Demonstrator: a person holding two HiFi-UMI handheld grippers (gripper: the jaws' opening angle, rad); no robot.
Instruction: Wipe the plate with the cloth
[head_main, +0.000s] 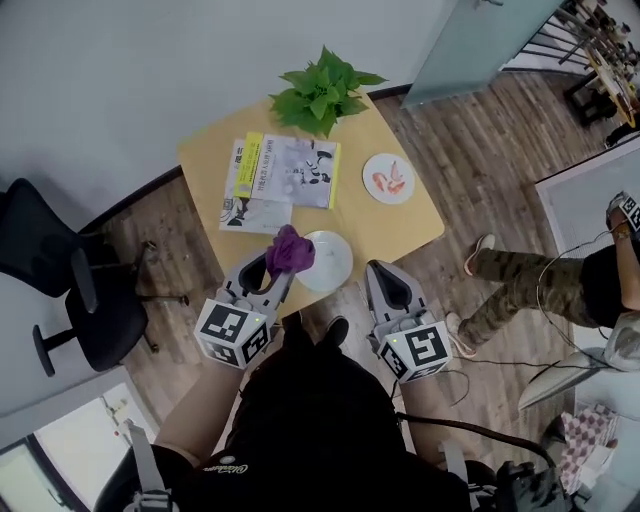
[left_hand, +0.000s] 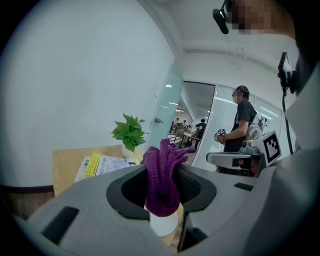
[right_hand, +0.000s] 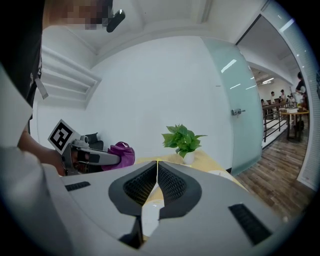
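Observation:
A plain white plate (head_main: 328, 260) lies near the front edge of the small wooden table (head_main: 400, 225). My left gripper (head_main: 278, 262) is shut on a bunched purple cloth (head_main: 290, 249), held just left of the plate and above its rim. In the left gripper view the cloth (left_hand: 162, 177) stands up between the jaws, with the white plate (left_hand: 164, 224) showing below. My right gripper (head_main: 385, 281) is shut and empty, at the plate's right side by the table edge. In the right gripper view its jaws meet (right_hand: 157, 172), with the plate (right_hand: 150, 216) beneath.
A potted green plant (head_main: 322, 92) stands at the table's far edge. Magazines (head_main: 280, 175) lie at its left and a second patterned plate (head_main: 388, 178) at its right. A black office chair (head_main: 70, 290) stands to the left, and a person's legs (head_main: 520, 285) are at the right.

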